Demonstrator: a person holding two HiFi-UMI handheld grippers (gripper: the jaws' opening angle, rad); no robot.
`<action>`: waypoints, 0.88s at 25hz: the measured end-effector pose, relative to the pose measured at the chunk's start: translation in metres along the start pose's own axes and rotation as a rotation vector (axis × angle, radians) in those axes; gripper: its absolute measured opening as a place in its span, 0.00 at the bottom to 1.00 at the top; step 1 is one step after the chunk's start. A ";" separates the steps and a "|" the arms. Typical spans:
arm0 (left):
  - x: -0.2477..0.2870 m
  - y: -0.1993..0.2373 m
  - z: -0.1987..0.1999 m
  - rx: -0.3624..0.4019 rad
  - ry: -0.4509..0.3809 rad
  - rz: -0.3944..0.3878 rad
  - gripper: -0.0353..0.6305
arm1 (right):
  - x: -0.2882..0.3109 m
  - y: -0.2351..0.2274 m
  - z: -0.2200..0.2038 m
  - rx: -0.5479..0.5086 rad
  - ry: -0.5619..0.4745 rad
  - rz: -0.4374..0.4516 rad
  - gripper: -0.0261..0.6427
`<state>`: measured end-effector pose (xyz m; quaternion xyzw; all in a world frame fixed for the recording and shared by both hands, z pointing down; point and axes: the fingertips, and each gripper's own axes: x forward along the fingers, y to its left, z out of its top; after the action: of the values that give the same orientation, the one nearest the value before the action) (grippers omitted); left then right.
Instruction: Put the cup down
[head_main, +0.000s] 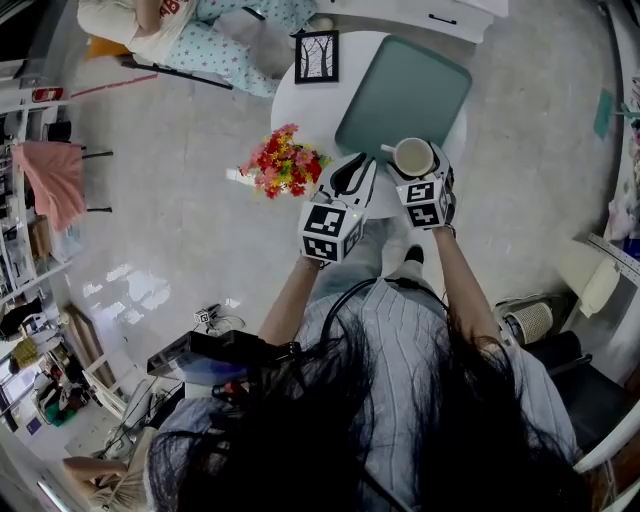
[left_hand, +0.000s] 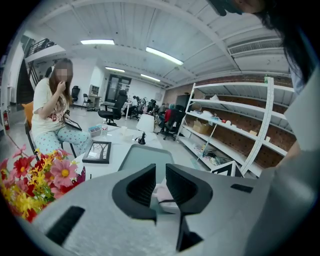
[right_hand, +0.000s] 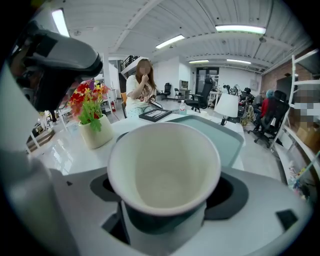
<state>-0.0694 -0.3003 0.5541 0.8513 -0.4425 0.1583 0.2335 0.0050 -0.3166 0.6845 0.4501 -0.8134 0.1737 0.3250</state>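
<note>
So, the right hand-held gripper is clamped on an off-white paper cup with a dark band round its lower half. The cup is held upright between the jaws, mouth up, and nothing can be seen inside it. From the head view it's placed over the near edge of the round white surface, right at the near corner of a teal rectangular tray with rounded corners. Whether the bottom is touching the surface can't really be told.

The left hand-held gripper is held just beside the right one, jaws drawn almost together with only a thin slit left. Something pale is glimpsed through that slit, but what it is can't be made out.

Further out, a bunch of red, pink and yellow flowers in a cream pot is parked at the left edge of the surface, near the left hand-held gripper. A black-framed picture of bare trees is laid flat at the far side, beside the tray's far left corner. A seated person in a pale top and dotted light-blue trousers is seen beyond the surface.
</note>
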 end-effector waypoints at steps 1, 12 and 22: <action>0.000 0.000 0.001 0.002 -0.001 -0.002 0.16 | -0.001 0.000 0.001 0.001 -0.002 -0.003 0.66; -0.003 0.001 0.005 0.003 -0.015 0.007 0.16 | -0.018 -0.002 0.029 0.020 -0.079 -0.013 0.66; -0.005 -0.009 0.010 0.013 -0.027 0.005 0.16 | -0.052 -0.006 0.044 0.134 -0.162 -0.010 0.66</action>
<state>-0.0646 -0.2979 0.5407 0.8538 -0.4465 0.1502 0.2214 0.0136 -0.3135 0.6168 0.4875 -0.8212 0.1890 0.2284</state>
